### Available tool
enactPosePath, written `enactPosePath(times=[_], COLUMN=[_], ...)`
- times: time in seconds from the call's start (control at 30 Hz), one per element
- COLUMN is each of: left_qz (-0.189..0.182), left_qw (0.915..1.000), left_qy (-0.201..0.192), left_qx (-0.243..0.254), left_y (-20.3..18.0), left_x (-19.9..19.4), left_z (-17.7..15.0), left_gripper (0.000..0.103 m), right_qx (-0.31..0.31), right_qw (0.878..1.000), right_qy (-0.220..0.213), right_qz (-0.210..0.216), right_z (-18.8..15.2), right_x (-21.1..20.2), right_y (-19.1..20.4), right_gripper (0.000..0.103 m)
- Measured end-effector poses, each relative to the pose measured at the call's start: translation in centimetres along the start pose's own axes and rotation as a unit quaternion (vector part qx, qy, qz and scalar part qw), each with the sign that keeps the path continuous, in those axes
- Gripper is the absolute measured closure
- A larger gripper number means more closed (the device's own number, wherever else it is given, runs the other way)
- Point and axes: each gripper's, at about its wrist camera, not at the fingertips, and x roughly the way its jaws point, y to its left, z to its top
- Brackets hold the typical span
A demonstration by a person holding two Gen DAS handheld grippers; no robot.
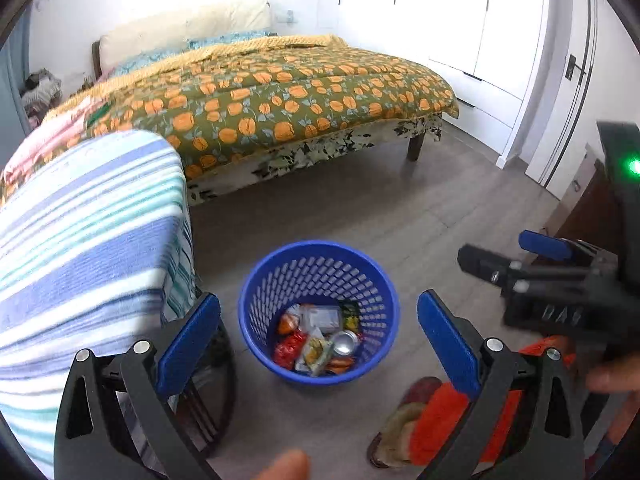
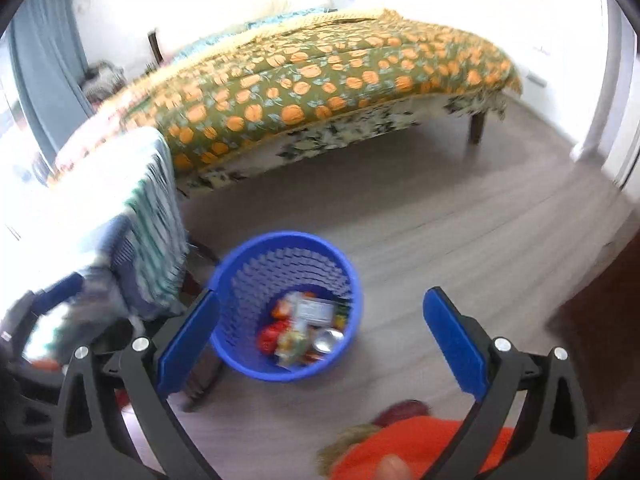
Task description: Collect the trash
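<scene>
A blue plastic trash basket stands on the grey wood floor. It holds several wrappers and a crushed silver can. It also shows in the right wrist view, blurred. My left gripper is open and empty, held above the basket. My right gripper is open and empty, also above the basket. The right gripper shows at the right of the left wrist view, and the left gripper at the far left of the right wrist view.
A table or chair covered with a blue-and-white striped cloth stands left of the basket. A bed with an orange pumpkin-print cover is behind. White wardrobe doors are at the back right. The person's foot and orange clothing are below.
</scene>
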Motion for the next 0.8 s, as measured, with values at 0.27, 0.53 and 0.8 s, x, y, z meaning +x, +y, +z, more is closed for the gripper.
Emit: enactPosePath(times=[0.27, 0.53, 0.8], left_qz=[0.047, 0.055, 0.042], left_qw=[0.9983, 0.9963, 0.9954], left_qy=[0.033, 0.064, 0.079], left_qx=[-0.005, -0.016, -0.033], left_y=[0.3, 1.1, 1.7], left_x=[0.6, 2.0, 2.8], left_z=[-1.3, -2.6, -2.9], left_gripper=[0.005, 0.005, 0.005], right_qx=[-0.026, -0.017, -0.024], right_qw=[0.999, 0.999, 0.998], right_qy=[0.021, 0.047, 0.059], right_qz=[-0.006, 0.017, 0.025], right_z=[-2.3, -3.2, -3.6], right_x=[0.0, 0.3, 0.4], right_y=[0.1, -0.2, 0.0], right_gripper=[0.005, 0.005, 0.005])
